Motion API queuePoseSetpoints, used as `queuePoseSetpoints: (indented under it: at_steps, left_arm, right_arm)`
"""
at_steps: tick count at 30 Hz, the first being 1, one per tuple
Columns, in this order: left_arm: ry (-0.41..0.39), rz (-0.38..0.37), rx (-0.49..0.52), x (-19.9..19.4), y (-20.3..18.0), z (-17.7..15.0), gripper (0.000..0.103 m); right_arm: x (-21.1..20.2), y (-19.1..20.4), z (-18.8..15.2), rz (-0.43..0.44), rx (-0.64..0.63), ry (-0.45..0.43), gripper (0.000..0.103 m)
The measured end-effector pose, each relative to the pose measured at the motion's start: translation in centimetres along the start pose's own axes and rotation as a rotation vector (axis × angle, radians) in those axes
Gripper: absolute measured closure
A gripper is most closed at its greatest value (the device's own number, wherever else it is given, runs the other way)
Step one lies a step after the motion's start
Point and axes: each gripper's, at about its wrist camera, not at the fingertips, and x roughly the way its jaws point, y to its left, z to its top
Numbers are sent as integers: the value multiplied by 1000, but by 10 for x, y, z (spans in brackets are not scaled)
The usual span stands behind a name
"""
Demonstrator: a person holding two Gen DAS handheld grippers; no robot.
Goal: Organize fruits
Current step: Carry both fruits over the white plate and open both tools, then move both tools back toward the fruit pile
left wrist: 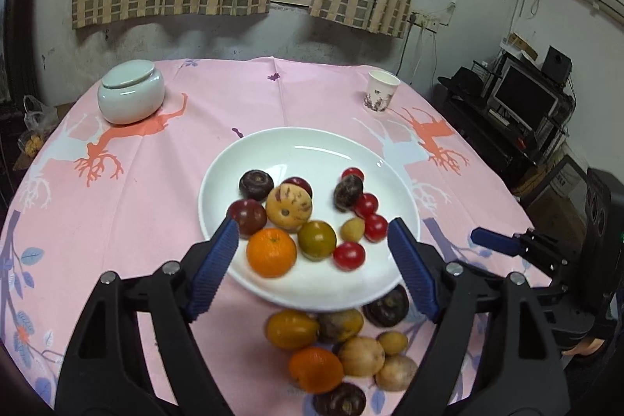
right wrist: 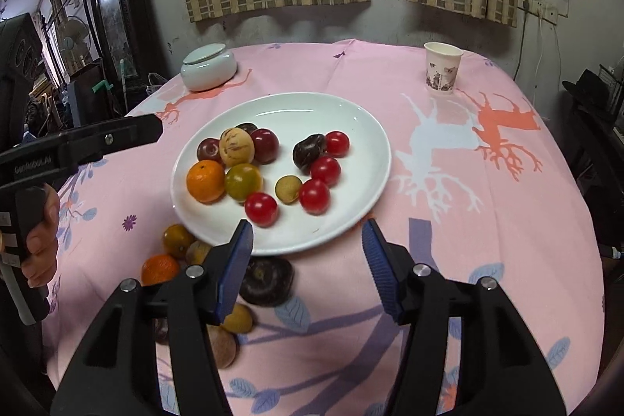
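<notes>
A white plate [left wrist: 312, 151] [right wrist: 351, 127] on the pink tablecloth holds several fruits: an orange [left wrist: 271, 252] [right wrist: 205, 181], cherry tomatoes [left wrist: 349, 255] [right wrist: 261, 208], dark plums and a speckled yellow fruit [left wrist: 288, 207] [right wrist: 236, 147]. More fruit lies loose on the cloth in front of the plate, including an orange [left wrist: 316, 369] [right wrist: 160, 268] and a dark purple fruit [right wrist: 267, 281]. My left gripper [left wrist: 314, 244] is open and empty above the plate's near rim. My right gripper [right wrist: 308, 240] is open and empty above the plate's near edge; it also shows in the left wrist view [left wrist: 503, 242].
A lidded white jar [left wrist: 130, 92] [right wrist: 208, 67] stands at the back left of the table, a paper cup [left wrist: 382, 90] [right wrist: 442, 67] at the back right. Curtains and a window lie behind. A shelf with a monitor [left wrist: 522, 96] stands to the right.
</notes>
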Motion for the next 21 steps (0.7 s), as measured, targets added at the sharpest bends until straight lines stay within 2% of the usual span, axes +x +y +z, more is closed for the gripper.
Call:
queuePoseSetpoints:
  at_steps: [3,9,16,19,21]
  left_arm:
    - [9,12,27,-12,-5,-17,17]
    - [40,45,60,-28,-4,-52,16]
    - [95,45,-24,-32,19,-85,15]
    - [99,49,-33,-35,24,-94,15]
    - [103,49,-38,-37,26,-99,15]
  right_arm:
    - [-3,17,-12,7,-48,18,44]
    - [-4,40,-40,93,-90,69,44]
    - [1,65,-66,144,-162,143,44]
    - [8,76,-74,128,-203,167,45]
    - [14,81,-76,110,-224,182,51]
